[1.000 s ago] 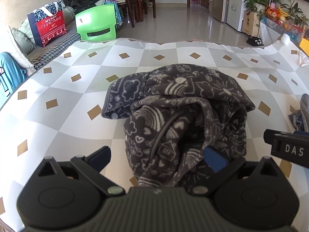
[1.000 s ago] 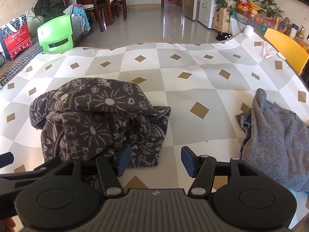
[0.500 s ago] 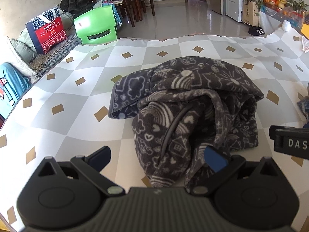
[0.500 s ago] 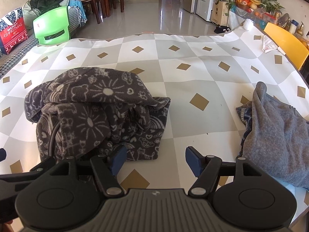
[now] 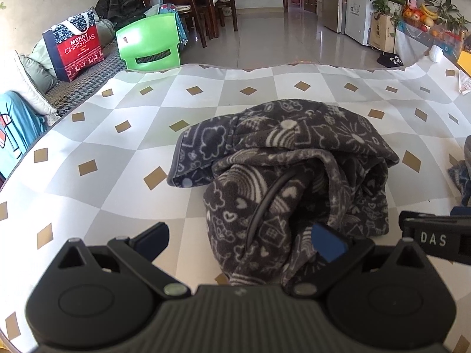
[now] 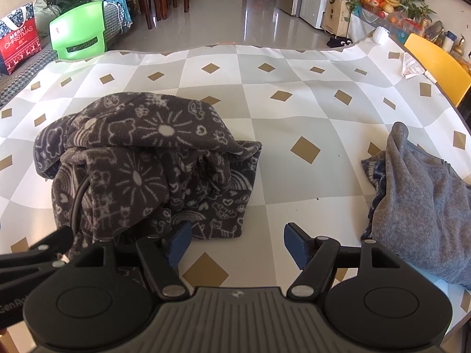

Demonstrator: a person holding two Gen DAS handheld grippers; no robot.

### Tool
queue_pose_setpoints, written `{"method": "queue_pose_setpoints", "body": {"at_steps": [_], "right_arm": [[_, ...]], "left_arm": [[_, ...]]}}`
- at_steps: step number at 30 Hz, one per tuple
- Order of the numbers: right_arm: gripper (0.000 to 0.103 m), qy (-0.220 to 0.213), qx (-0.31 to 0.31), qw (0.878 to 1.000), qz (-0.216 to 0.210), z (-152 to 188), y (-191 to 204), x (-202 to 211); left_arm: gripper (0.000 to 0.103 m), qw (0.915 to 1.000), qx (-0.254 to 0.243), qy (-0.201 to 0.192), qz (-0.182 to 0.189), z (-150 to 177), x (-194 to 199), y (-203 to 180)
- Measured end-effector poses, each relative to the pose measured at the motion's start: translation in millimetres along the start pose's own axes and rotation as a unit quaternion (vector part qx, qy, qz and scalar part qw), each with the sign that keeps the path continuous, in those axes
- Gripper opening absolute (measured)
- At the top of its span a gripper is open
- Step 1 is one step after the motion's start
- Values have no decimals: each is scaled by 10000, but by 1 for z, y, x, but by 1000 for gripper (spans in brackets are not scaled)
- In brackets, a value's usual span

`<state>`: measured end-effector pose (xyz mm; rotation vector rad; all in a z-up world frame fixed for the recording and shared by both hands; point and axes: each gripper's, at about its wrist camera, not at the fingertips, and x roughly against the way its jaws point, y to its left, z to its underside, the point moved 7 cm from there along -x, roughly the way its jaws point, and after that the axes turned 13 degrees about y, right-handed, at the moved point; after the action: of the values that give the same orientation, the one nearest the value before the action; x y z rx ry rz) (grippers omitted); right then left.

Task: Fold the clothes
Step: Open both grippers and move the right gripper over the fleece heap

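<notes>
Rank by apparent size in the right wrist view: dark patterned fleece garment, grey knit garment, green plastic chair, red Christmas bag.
1. dark patterned fleece garment
2. grey knit garment, cut off by the frame
3. green plastic chair, farther away
4. red Christmas bag, farther away

"MERRY CHRISTMAS" in white on red-and-navy paper gift bag, small unreadable line beneath. "DAS" in pale letters on black arm of right gripper at left view's edge. "Gen Ro", cut off, on black arm of left gripper at right view's edge.

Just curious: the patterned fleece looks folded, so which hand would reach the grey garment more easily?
Probably the right. The grey garment lies just beside the right gripper, whose fingers stand open and empty. In the left view it barely shows at the edge.
</notes>
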<state>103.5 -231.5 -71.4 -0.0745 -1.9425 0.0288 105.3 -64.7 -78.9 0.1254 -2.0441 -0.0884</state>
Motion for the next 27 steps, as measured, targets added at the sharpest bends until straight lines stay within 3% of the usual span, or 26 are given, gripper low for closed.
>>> {"method": "queue_pose_setpoints", "body": {"at_steps": [4,8,15,19,23,27], "right_arm": [[69,4,20,10000,-33,1,3,-2],[69,-237,-190,9993,-202,0,2,2],[69,-446,-340,9976,-416,0,10,7],[69,-111,-191,9971,-729,5,23,2],[69,-32,308,9965,-777,11,38,5],[69,-78,482,9968,-634,14,44,6]], "left_arm": [[103,9994,-130,-177,-267,-1,2,1],[103,9992,-119,-238,-298,-1,4,4],[103,9997,-9,225,38,1,-5,17],[103,9982,-101,499,301,3,-11,23],[103,9990,-34,363,255,-1,-4,38],[103,9978,224,301,550,-16,8,55]]}}
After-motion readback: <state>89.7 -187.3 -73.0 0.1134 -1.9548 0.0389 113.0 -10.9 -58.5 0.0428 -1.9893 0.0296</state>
